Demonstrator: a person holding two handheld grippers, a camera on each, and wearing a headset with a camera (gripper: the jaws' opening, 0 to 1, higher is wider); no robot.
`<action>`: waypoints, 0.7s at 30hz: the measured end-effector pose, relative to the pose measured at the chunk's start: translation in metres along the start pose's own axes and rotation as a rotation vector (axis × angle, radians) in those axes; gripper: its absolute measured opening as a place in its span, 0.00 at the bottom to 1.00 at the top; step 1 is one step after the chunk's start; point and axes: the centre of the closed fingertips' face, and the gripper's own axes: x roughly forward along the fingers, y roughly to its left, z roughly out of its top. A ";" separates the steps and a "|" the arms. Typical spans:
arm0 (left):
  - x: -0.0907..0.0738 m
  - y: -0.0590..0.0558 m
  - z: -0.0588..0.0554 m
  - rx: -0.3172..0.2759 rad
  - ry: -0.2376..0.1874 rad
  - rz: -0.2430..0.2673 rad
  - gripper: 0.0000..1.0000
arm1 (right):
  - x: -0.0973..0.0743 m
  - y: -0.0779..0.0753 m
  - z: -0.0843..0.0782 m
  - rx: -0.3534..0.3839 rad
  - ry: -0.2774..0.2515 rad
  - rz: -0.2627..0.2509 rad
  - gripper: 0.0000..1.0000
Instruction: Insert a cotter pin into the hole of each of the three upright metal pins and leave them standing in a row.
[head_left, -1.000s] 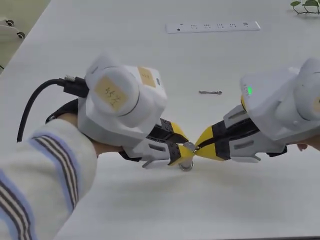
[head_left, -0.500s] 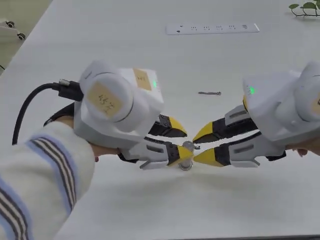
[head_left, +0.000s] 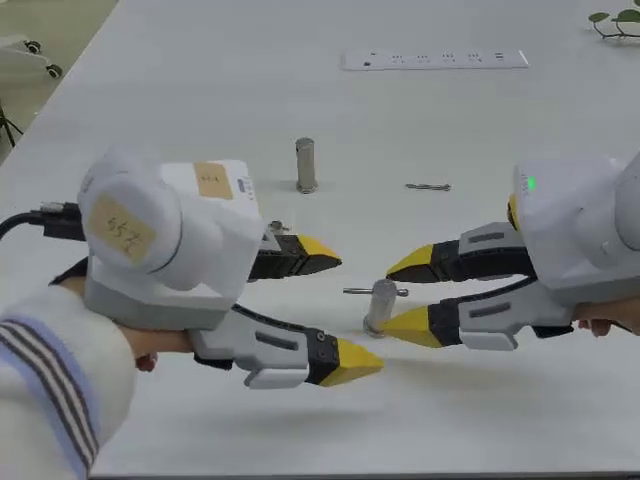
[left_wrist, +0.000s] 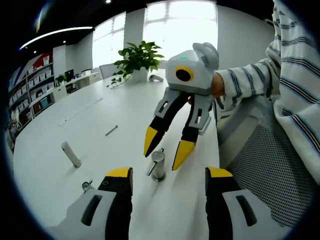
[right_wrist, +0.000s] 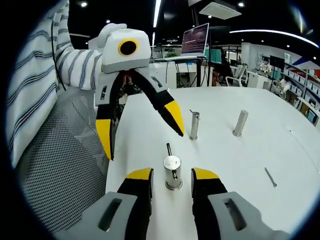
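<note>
Over the white table (head_left: 200, 80), left gripper (head_left: 357, 313) and right gripper (head_left: 388, 298), jaws wide, flanking a metal pin (head_left: 378, 312); sticker (head_left: 122, 228) illegible

Nothing here can be read for certain. The left gripper (head_left: 357, 313) carries a round yellow sticker (head_left: 122, 228) with dark handwritten marks and a tan label (head_left: 212, 181) with a faint line on it, both too blurred to make out. The white power strip (head_left: 435, 60) has small marks beside its sockets, and the monitor (right_wrist: 195, 39) in the right gripper view shows lines of text, all too small to tell
</note>
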 end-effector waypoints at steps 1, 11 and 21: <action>-0.001 -0.002 0.000 -0.017 -0.015 0.000 0.60 | 0.001 0.000 0.000 0.006 -0.010 0.003 0.26; -0.012 0.002 -0.002 -0.081 -0.089 0.079 0.95 | 0.016 0.006 -0.005 0.060 -0.063 0.043 0.26; -0.023 -0.003 -0.016 -0.117 -0.084 0.092 0.99 | 0.027 0.004 -0.011 0.053 -0.063 0.057 0.19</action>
